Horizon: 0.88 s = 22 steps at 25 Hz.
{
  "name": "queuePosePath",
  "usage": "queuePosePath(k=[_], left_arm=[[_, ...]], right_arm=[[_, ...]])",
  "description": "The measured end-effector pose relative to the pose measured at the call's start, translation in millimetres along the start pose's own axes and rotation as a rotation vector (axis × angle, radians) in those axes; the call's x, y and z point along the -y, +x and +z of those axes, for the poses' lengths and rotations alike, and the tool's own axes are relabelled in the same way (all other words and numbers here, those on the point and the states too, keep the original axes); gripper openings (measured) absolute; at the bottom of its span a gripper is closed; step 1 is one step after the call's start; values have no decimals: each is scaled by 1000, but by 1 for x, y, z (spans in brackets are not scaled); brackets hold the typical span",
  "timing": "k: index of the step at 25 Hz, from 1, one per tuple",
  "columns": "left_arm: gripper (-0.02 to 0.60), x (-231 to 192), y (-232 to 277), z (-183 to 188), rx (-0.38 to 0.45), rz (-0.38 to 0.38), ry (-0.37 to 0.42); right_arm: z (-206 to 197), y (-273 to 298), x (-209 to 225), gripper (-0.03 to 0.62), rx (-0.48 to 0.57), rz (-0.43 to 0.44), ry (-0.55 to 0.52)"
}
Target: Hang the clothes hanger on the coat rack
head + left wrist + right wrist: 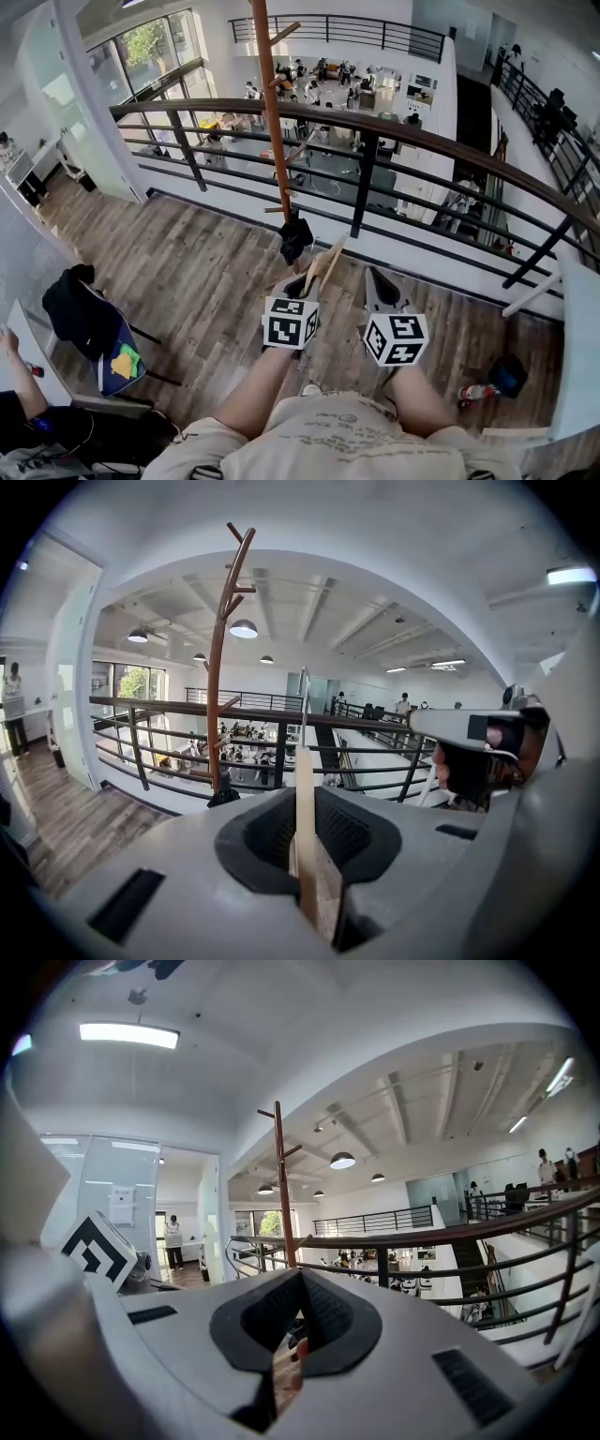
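Note:
The brown wooden coat rack [271, 112] stands just ahead of me by the railing, its dark base [295, 236] on the floor. In the left gripper view the coat rack [217, 667] rises left of centre, with short pegs near its top. My left gripper [314, 272] is shut on a pale wooden clothes hanger [325, 264]. The hanger [305, 827] stands edge-on between that gripper's jaws, and its metal hook [303, 691] points up. My right gripper [375, 277] is held beside it, shut, with nothing in it. The right gripper view shows the rack [284, 1185] left of centre.
A dark metal railing [366, 141] runs across behind the rack, with a drop to a lower floor beyond. A chair with a black jacket [80, 314] stands at the left. A bottle [478, 392] and a dark bag [511, 373] lie at the right. A person's arm [19, 375] shows bottom left.

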<state>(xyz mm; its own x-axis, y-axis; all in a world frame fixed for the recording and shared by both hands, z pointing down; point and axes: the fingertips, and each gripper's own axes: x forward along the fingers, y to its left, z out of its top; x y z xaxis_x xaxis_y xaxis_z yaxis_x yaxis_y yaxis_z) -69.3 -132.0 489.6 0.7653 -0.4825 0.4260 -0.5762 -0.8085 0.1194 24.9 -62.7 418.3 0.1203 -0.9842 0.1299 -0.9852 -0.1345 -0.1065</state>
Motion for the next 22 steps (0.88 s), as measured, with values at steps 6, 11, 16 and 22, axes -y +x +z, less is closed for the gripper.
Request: queuePosePath(k=[6,11,16,22], left_arm=[[57,-21,13,17,13,15,-18],[57,-33,34,21,-2,26,-35],[57,-43,62,29,-5,51,-52],[57,-56,101,50,2,99,-76]], right_arm=[[2,26,2,-2,-10,18,13],[0,51,8,-2,-16,47,16],[1,85,24,-2,-16,89,18],[8,134,50,-2,-20,149,16]])
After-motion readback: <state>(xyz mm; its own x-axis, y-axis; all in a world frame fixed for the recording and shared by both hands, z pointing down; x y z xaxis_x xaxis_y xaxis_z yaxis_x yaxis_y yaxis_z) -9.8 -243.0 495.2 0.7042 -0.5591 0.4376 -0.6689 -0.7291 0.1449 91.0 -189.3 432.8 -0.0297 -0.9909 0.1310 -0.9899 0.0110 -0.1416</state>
